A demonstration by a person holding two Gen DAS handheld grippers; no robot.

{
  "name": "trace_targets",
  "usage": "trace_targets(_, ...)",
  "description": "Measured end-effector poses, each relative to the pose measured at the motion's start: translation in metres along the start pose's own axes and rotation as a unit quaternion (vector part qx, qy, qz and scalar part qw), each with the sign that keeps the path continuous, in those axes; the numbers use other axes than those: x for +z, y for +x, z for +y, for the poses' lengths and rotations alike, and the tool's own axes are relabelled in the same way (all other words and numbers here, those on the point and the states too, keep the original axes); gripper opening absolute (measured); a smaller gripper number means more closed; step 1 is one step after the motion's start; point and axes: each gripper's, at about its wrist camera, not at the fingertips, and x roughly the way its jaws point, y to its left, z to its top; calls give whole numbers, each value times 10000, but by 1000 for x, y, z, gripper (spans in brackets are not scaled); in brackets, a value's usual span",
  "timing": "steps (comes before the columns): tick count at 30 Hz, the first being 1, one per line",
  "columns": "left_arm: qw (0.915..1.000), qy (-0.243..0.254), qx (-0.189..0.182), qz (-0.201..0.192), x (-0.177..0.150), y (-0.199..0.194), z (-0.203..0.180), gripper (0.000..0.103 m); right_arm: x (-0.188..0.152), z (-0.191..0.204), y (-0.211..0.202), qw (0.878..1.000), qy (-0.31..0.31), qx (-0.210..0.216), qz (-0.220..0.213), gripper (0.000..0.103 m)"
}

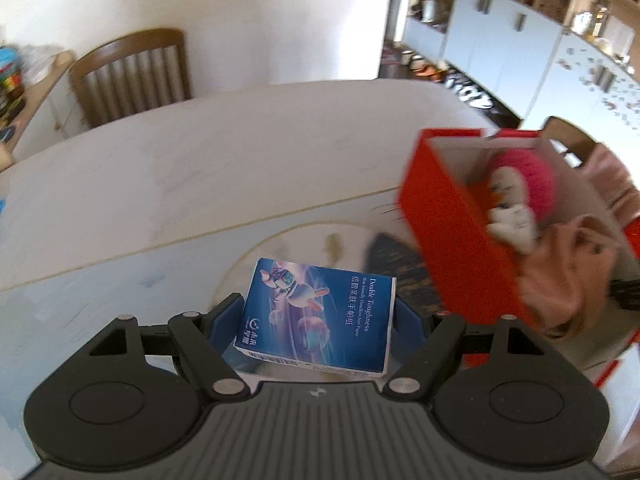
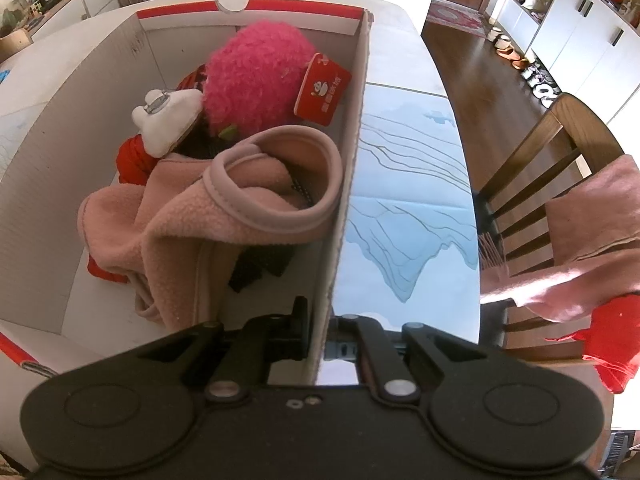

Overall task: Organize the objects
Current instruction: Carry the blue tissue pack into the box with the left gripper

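A blue tissue pack (image 1: 316, 316) with a cartoon print sits between the blue pads of my left gripper (image 1: 318, 308), which is shut on it above the light blue table mat (image 1: 120, 300). To its right stands the red cardboard box (image 1: 452, 232), blurred in the left wrist view. Inside the box lie a pink plush toy (image 2: 256, 76) with a red tag (image 2: 322, 90), a white plush part (image 2: 168, 120) and a pink fleece garment (image 2: 192, 220). My right gripper (image 2: 318, 332) is shut on the box's right wall (image 2: 348, 184), one finger inside and one outside.
The white table (image 1: 200, 168) runs back to a wooden chair (image 1: 132, 72). A dark patterned thing (image 1: 392, 256) lies by the box. Another chair (image 2: 540, 168) at the table's right carries pink cloth (image 2: 592, 240). White cabinets (image 1: 500, 40) line the far wall.
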Motion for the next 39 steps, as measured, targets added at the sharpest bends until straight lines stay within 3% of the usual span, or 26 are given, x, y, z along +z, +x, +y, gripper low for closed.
trace_targets(8, 9976, 462, -472, -192, 17, -19, -51, 79, 1, -2, -2, 10000, 25, 37, -84, 5)
trace_targets(20, 9886, 1231, -845, -177, 25, -9, -122, 79, -1, -4, -5, 9998, 40, 58, -160, 5)
trace_targets(29, 9803, 1711, -984, 16, 29, 18, -168, 79, -1, -6, -8, 9996, 108, 101, -224, 5)
trace_targets(39, 9740, 2057, -895, 304, 26, 54, -197, 79, -4, -8, -14, 9993, 150, 169, -298, 5)
